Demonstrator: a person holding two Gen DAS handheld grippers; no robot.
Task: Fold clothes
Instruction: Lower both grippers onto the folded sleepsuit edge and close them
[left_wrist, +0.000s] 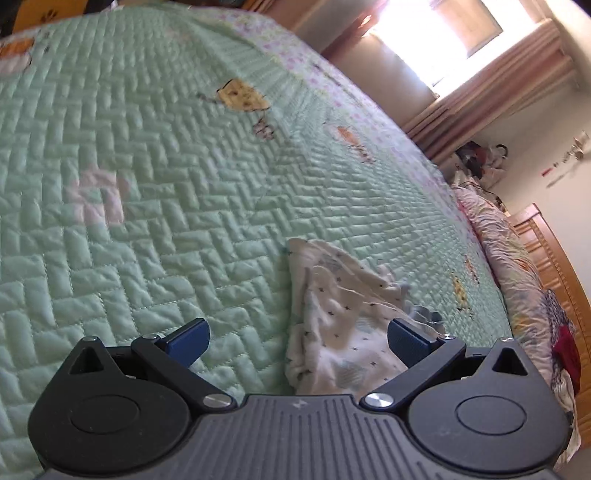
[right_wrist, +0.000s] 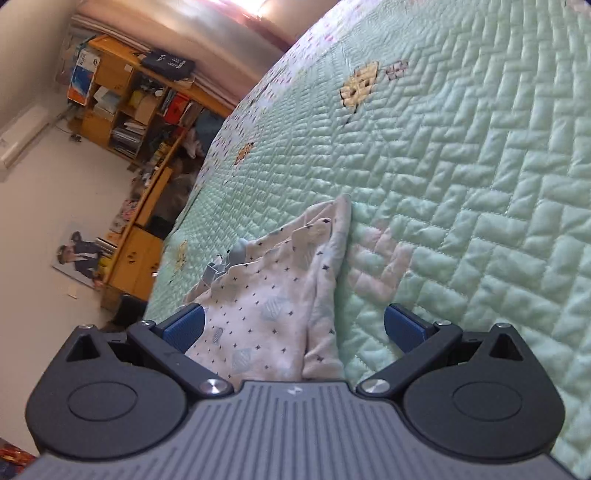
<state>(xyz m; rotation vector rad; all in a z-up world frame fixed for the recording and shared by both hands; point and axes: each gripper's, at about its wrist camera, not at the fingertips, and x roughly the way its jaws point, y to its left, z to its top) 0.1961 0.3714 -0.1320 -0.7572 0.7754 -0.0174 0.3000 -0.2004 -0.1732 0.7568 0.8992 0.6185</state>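
A white patterned garment (left_wrist: 343, 317) is seen crumpled on the green quilt (left_wrist: 147, 184) — between the spread, empty fingers of the left gripper (left_wrist: 297, 341) and right gripper (right_wrist: 293, 330); contact perhaps at one pad.

White star-print garment (right_wrist: 273, 310) crumpled, bunched on green quilt (right_wrist: 461, 184).

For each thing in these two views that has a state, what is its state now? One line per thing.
Left gripper: jaws open wide, holding nothing, the garment between them.
Right gripper: jaws open wide, holding nothing, the garment between them.
White patterned garment: crumpled in a loose heap, not folded, lying on the quilt.
Green quilt: spread flat over the bed.
Curtains: drawn aside, with daylight coming in.
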